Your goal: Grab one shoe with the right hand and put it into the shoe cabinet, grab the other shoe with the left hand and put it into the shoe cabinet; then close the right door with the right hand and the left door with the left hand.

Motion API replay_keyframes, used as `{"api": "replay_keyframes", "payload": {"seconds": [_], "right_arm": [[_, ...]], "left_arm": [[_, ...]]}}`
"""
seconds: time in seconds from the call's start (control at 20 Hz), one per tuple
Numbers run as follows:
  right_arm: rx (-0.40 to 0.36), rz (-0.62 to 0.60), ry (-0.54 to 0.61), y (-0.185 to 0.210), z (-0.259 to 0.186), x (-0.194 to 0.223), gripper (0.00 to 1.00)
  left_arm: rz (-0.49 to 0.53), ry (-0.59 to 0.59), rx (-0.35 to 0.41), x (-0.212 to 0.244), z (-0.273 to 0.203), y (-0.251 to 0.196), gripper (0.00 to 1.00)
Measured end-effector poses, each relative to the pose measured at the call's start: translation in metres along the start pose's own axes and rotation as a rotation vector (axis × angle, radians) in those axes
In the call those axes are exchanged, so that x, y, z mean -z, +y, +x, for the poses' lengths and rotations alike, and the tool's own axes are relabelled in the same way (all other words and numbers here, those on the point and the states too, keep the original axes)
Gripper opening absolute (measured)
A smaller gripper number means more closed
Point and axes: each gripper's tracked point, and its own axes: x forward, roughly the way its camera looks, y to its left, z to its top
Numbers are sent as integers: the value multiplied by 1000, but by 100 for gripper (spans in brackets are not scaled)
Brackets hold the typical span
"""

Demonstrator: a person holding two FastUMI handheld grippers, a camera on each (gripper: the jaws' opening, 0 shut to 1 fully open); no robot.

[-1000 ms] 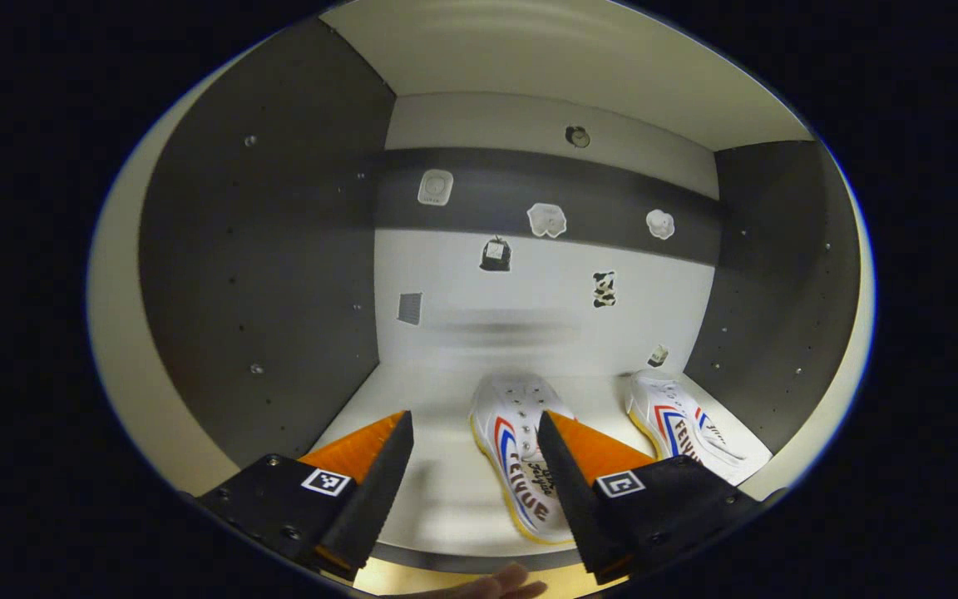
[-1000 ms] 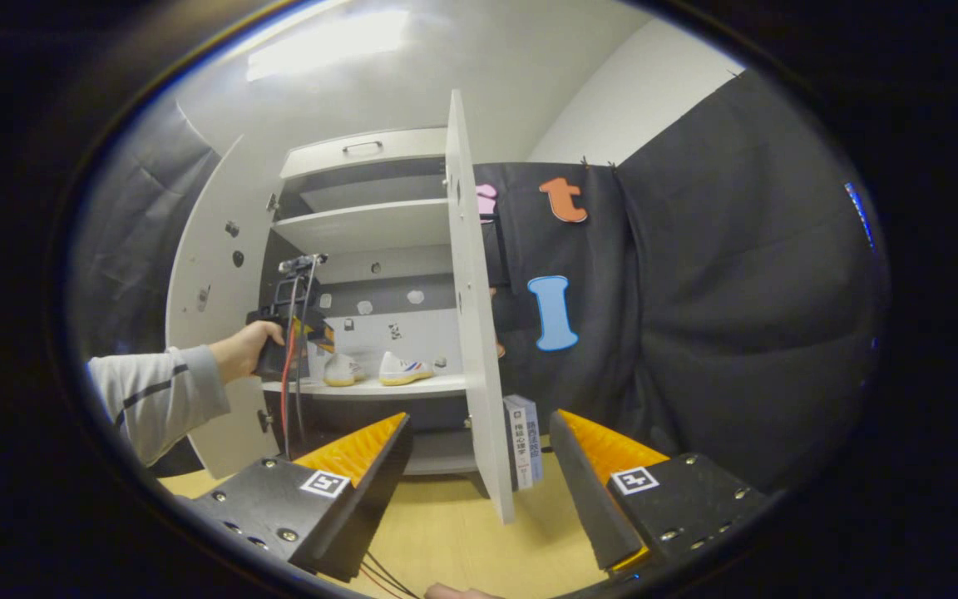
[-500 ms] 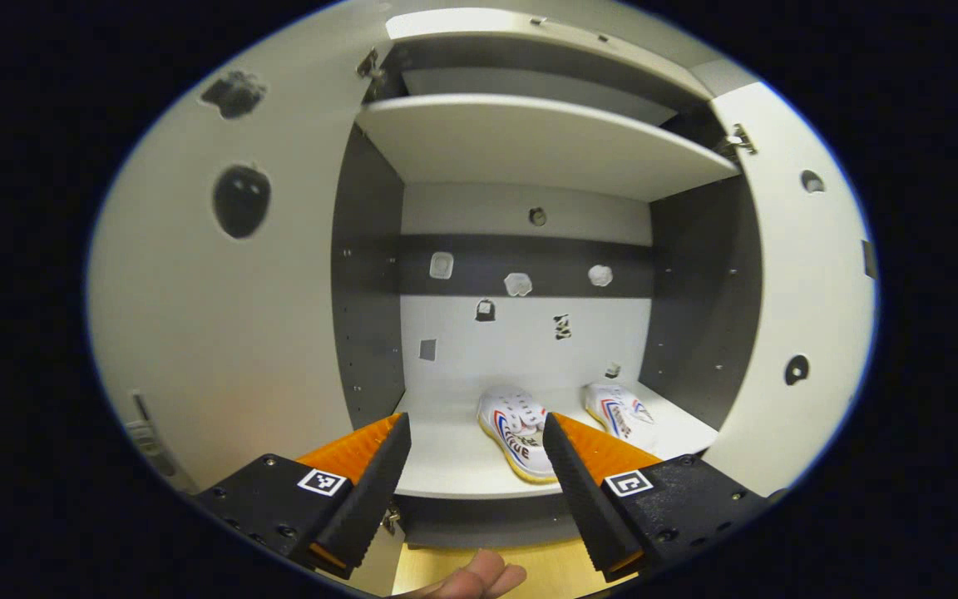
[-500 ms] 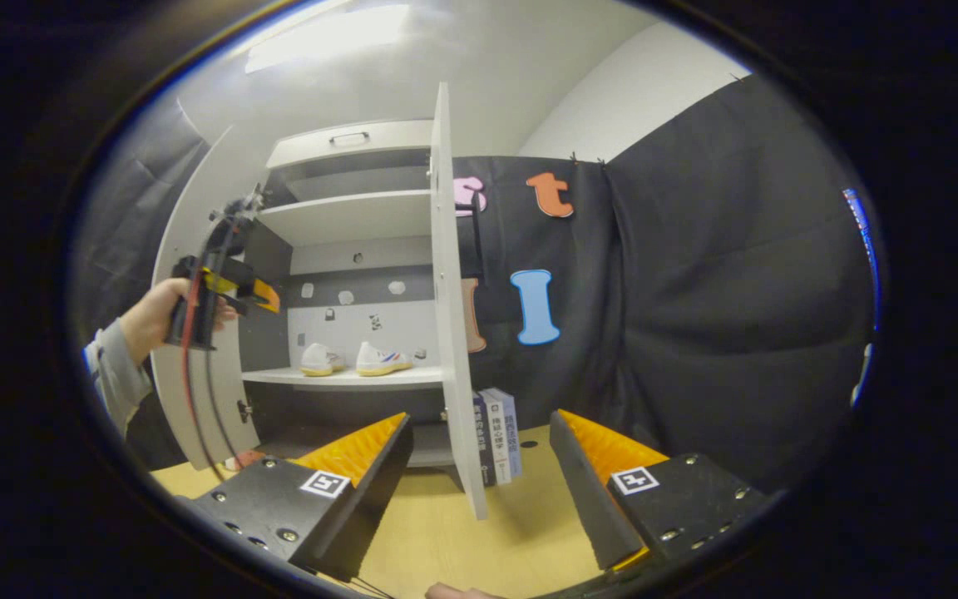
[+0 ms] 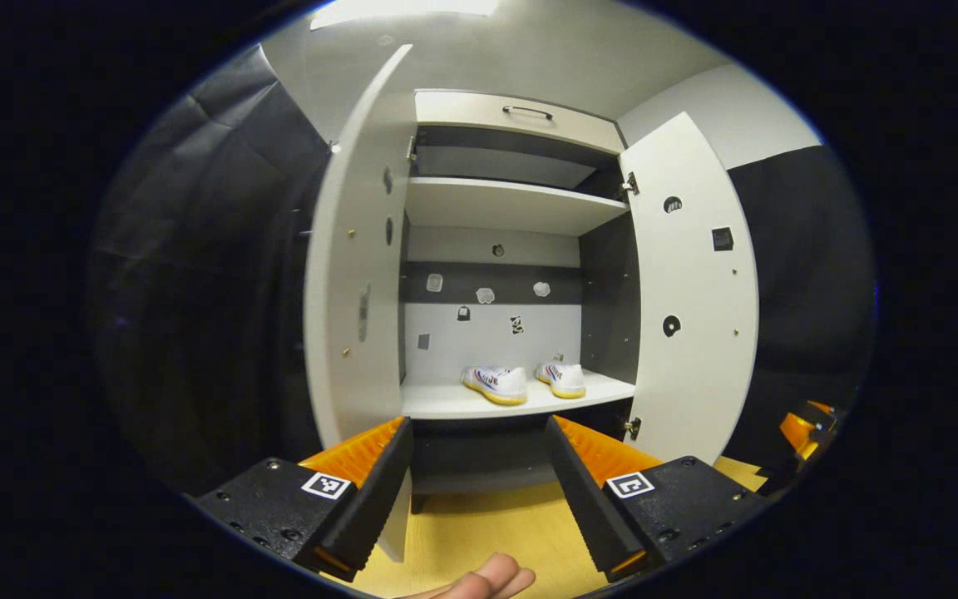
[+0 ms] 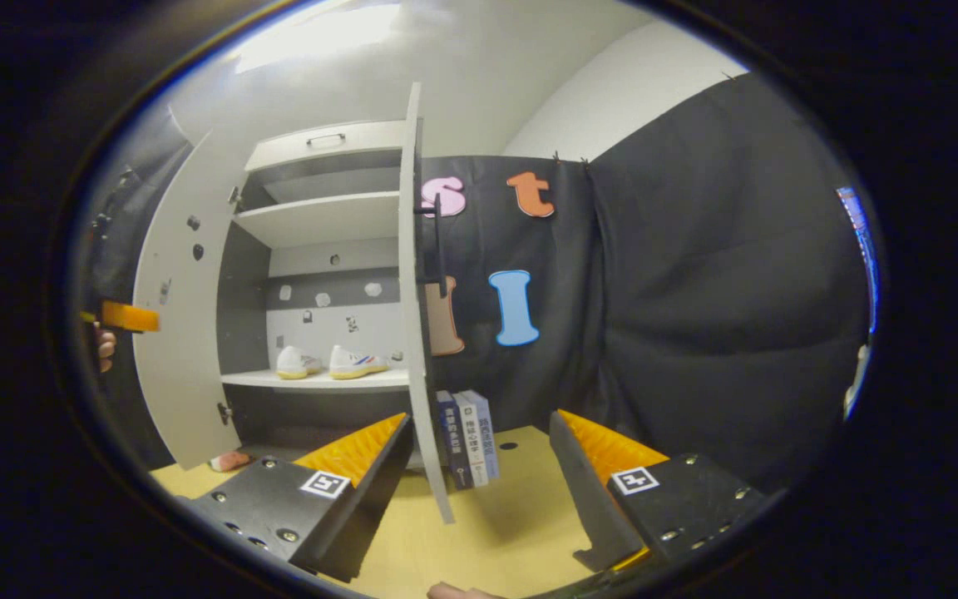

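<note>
Two white shoes with red and blue stripes and yellow soles stand side by side on the cabinet's lower shelf (image 5: pixel 437 403): one shoe (image 5: pixel 496 383) to the left, the other shoe (image 5: pixel 564 378) to the right. Both doors stand open, the left door (image 5: pixel 354 291) and the right door (image 5: pixel 691 291). My left gripper (image 5: pixel 477 420) is open and empty, well back from the cabinet front. My right gripper (image 6: pixel 479 416) is also open and empty, low over the floor, with the right door (image 6: pixel 417 291) edge-on just ahead. The shoes (image 6: pixel 356 362) sit inside.
A few books (image 6: pixel 466 437) stand on the yellow floor behind the right door. A small pinkish object (image 6: pixel 229 460) lies under the left door (image 6: pixel 175 333). The right door carries a dark bar handle (image 6: pixel 439 241). Black cloth walls flank the cabinet.
My left gripper has drawn back out of the cabinet, open, with both shoes left on the shelf. The right gripper has shifted so the right door now appears edge-on.
</note>
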Motion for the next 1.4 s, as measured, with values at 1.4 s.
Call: {"api": "replay_keyframes", "payload": {"seconds": [1.4], "right_arm": [[-104, -97, 71, 9, 187, -117, 95]], "left_arm": [[-20, -50, -80, 51, -108, 102, 96]]}}
